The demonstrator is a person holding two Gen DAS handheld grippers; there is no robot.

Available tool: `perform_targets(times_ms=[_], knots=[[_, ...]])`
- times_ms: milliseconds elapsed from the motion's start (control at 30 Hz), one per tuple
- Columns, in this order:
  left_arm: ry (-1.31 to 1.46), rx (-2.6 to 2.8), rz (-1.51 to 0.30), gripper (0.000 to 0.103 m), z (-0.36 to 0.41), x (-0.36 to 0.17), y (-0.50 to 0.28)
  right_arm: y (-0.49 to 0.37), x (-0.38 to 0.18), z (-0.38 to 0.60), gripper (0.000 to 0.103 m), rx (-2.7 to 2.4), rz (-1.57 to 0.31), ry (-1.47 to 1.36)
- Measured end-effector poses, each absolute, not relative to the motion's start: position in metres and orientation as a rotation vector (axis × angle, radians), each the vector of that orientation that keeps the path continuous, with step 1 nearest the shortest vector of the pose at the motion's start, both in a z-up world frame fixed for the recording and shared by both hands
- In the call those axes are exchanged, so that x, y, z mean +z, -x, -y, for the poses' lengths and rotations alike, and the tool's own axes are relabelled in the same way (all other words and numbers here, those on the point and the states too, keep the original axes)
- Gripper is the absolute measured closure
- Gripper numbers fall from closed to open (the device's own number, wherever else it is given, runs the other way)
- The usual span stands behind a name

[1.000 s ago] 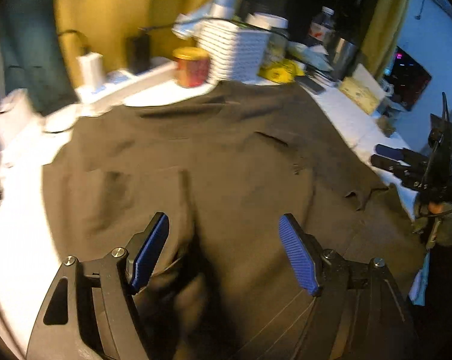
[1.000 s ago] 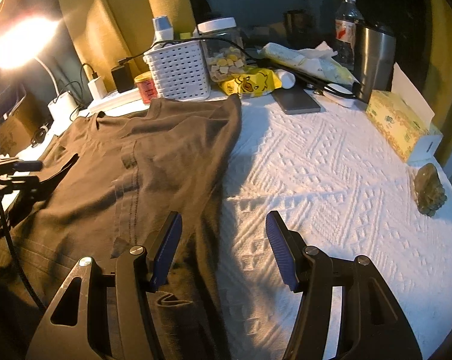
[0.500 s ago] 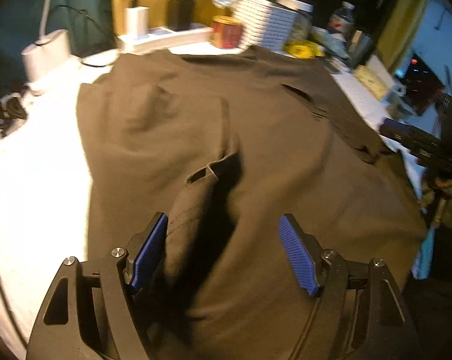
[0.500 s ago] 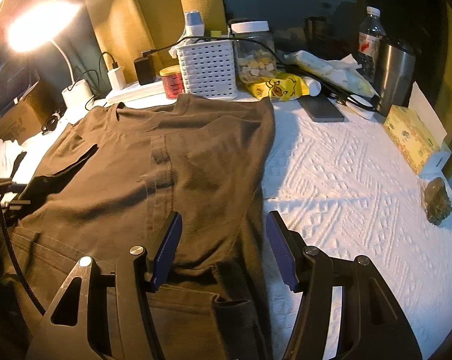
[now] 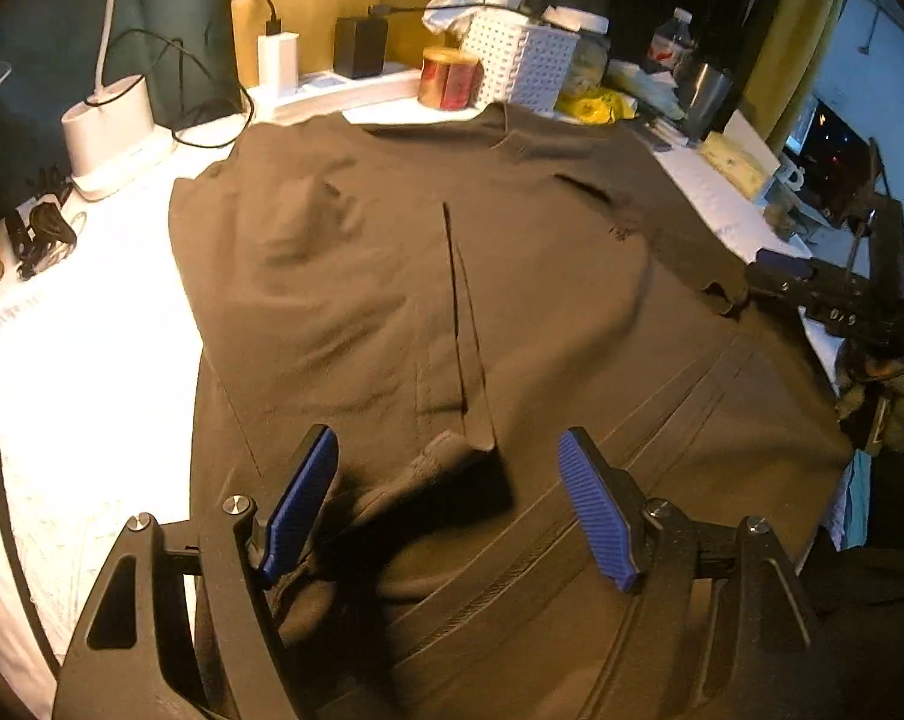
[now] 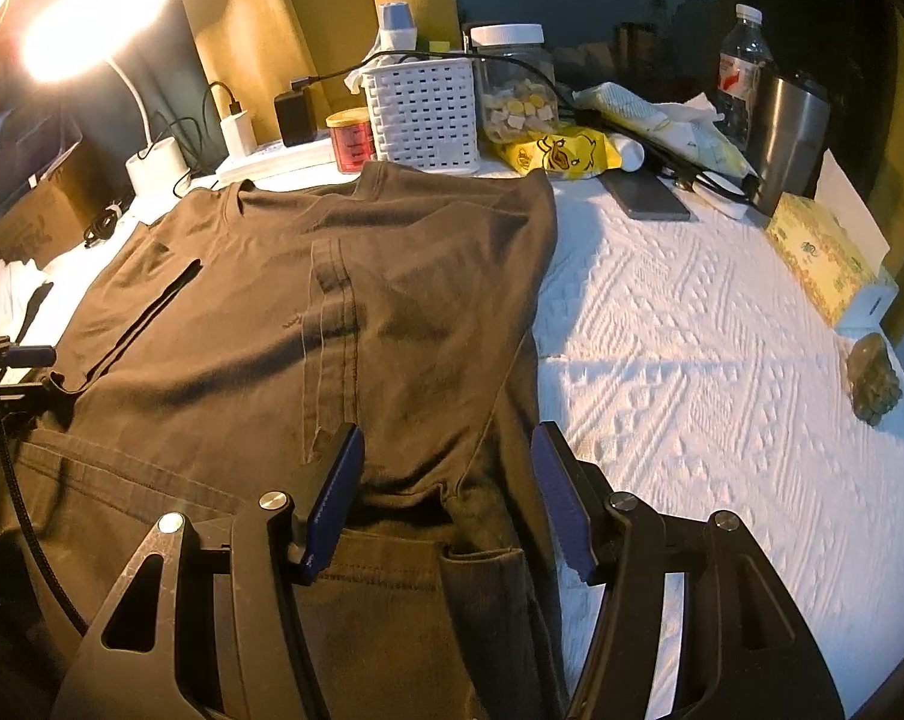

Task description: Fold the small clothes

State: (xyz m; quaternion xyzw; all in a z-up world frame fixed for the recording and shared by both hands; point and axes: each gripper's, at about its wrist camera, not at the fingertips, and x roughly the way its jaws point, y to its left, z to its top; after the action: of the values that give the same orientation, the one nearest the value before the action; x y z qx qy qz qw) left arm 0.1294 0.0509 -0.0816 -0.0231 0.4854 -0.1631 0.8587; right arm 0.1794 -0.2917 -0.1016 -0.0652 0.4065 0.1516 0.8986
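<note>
Clutter is ranged behind the shirt (image 6: 308, 312): basket (image 6: 425, 114), jar (image 6: 515, 90), tin (image 6: 350, 141); both grippers (image 5: 449, 504) (image 6: 446, 498) are spread, nothing grasped.

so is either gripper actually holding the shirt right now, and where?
Nothing held. The left gripper and right gripper both stand open over the near end of the brown shirt, pads clear of the cloth.

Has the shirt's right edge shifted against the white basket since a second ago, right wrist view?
Yes. The brown shirt now spreads rightward past the white basket, reaching the yellow duck packet.
</note>
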Motion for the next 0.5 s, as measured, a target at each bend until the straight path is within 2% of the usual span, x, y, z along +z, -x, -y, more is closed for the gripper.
perform_targets(times_ms=[233,500], knots=[[-0.005,-0.439,-1.068,0.027,-0.026,-0.092,-0.113,-0.176,-0.1,0.292,0.042,0.316,-0.839,0.139],[0.003,-0.363,-0.993,0.027,-0.03,-0.076,-0.1,-0.159,-0.091,0.302,0.042,0.295,-0.81,0.142]])
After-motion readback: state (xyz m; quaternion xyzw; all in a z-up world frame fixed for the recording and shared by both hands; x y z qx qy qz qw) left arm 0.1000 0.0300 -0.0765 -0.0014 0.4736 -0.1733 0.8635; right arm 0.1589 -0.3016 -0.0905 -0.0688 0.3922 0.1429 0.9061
